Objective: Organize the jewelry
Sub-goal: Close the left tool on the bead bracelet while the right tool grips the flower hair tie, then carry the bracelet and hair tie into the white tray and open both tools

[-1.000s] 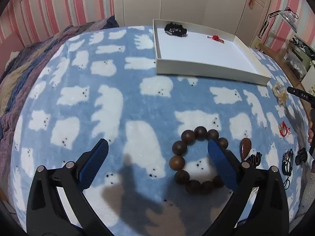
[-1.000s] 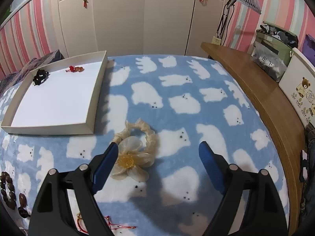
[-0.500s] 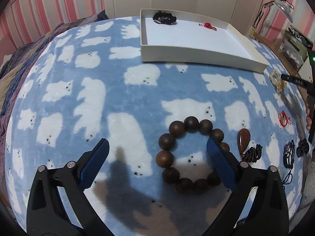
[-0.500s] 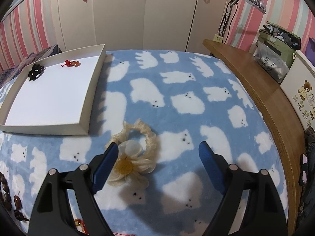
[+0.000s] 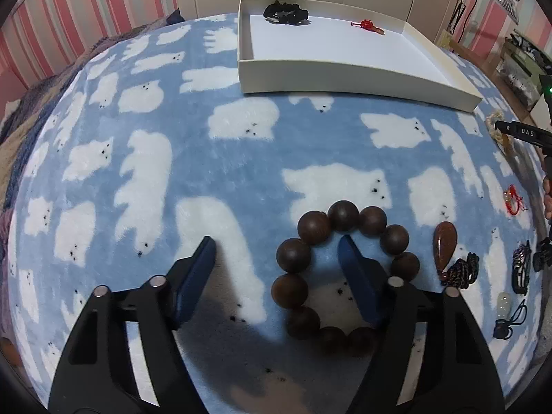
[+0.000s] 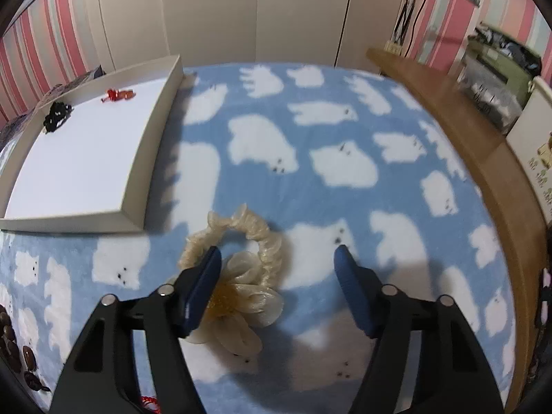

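Observation:
A dark wooden bead bracelet (image 5: 303,253) lies on the blue blanket. My left gripper (image 5: 276,252) is open; its right finger sits inside the ring and its left finger outside, so the left side of the bracelet is between them. A cream flower scrunchie (image 6: 241,269) lies on the blanket in the right wrist view. My right gripper (image 6: 277,262) is open, its left finger over the ring's opening and the flower between the fingers. A white tray (image 5: 345,76) holds a black scrunchie (image 5: 284,12) and a red knot charm (image 5: 365,26).
A brown teardrop pendant (image 5: 445,245), dark cords (image 5: 462,269), a red cord (image 5: 514,198) and black pieces (image 5: 521,265) lie at the right of the bracelet. A wooden bed edge (image 6: 483,145) runs along the right. Wardrobe doors stand behind.
Both grippers moved down and forward. The left one's right finger now sits inside the bead ring; the right one's left finger reached the scrunchie. Both sets of jaws have narrowed.

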Demonstrator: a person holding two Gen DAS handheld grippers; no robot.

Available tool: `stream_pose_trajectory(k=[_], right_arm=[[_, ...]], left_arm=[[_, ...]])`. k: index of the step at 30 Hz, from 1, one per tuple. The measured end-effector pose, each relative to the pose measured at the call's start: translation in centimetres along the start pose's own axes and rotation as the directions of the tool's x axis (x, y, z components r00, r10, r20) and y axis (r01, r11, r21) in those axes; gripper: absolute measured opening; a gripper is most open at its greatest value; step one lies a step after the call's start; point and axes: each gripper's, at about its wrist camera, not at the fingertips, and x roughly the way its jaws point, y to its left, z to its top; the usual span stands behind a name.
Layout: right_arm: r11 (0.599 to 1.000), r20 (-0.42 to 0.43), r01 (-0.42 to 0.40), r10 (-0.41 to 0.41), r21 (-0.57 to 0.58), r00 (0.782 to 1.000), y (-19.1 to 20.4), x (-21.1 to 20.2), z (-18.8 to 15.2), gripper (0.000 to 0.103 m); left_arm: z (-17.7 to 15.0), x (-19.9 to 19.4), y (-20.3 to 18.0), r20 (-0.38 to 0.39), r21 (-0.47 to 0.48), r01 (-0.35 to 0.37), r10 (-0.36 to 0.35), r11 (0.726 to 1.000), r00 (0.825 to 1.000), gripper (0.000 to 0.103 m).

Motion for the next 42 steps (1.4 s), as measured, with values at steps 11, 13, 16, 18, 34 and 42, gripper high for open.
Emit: stream_pose_trajectory(k=[11, 13, 16, 18, 34, 42], right_arm=[[0.997, -0.029, -0.072, 0.073, 0.007, 0.997, 0.4, 1.0, -0.2, 0.041], [0.997, -0.026, -0.079, 0.079, 0.012, 0.997, 0.4, 1.1, -0.2, 0.038], [0.996, -0.025, -0.087, 0.087, -0.007, 0.996, 0.8, 1.0, -0.1, 0.029], [0.996, -0.021, -0.093, 0.093, -0.013, 0.995, 1.0, 0.9, -0.1, 0.023], [0.992, 0.05, -0.123, 0.121, 0.025, 0.991, -0.6, -0.7, -0.1, 0.01], [0.991, 0.084, -0.131, 0.127, 0.04, 0.988, -0.5, -2.0, 0.8, 0.01]], left_arm=[[0.8, 0.2, 0.1, 0.003, -0.003, 0.02, -0.02, 1.0, 1.0, 0.051], [0.8, 0.2, 0.0, 0.007, 0.0, 0.019, -0.019, 1.0, 1.0, 0.047], [0.9, 0.2, 0.0, 0.008, -0.006, 0.021, -0.021, 1.0, 1.0, 0.041], [0.9, 0.2, 0.0, 0.008, -0.01, 0.029, -0.029, 1.0, 1.0, 0.036], [1.4, -2.8, -1.0, 0.119, 0.028, 0.06, -0.063, 0.998, 0.991, 0.025], [2.7, -5.2, -2.3, 0.221, 0.094, 0.046, -0.066, 0.995, 0.973, 0.025]])
